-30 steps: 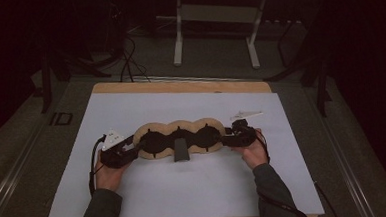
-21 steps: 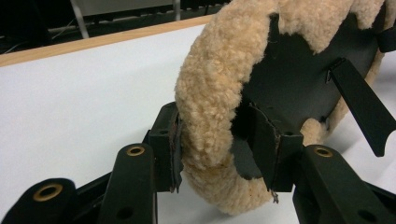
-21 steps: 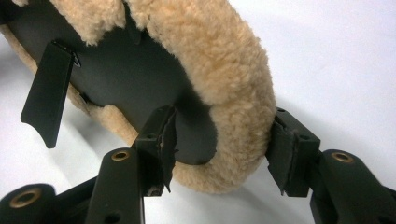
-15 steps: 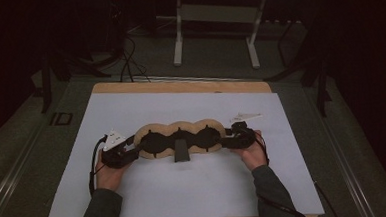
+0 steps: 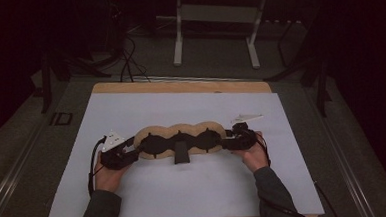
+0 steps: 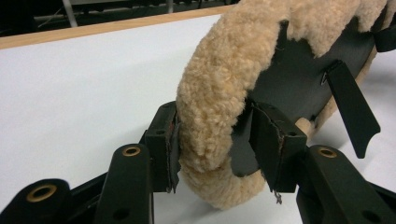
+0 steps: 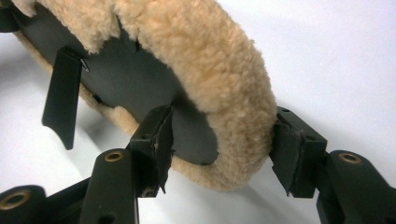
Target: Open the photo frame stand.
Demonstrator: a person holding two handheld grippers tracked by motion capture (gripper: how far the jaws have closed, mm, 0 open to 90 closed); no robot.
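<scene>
A long tan fleece pad [image 5: 179, 130] with a black backing and black straps [image 5: 182, 154] lies across the white table cover. My left gripper [image 5: 133, 150] is at its left end and my right gripper [image 5: 229, 142] at its right end. In the left gripper view the fleece rim [image 6: 210, 107] sits between the jaws of my left gripper [image 6: 215, 144], which have just been opening; the pads rest loosely beside it. In the right gripper view the rim [image 7: 233, 107] lies between the jaws of my right gripper [image 7: 223, 144], which have also just been opening, with a gap at one pad.
The white cover [image 5: 195, 188] lies on a wooden table top [image 5: 180, 86], with bare room in front of and behind the pad. Beyond the far edge stand a white frame's legs [image 5: 214, 32] and cables [image 5: 126, 62] on a dark floor.
</scene>
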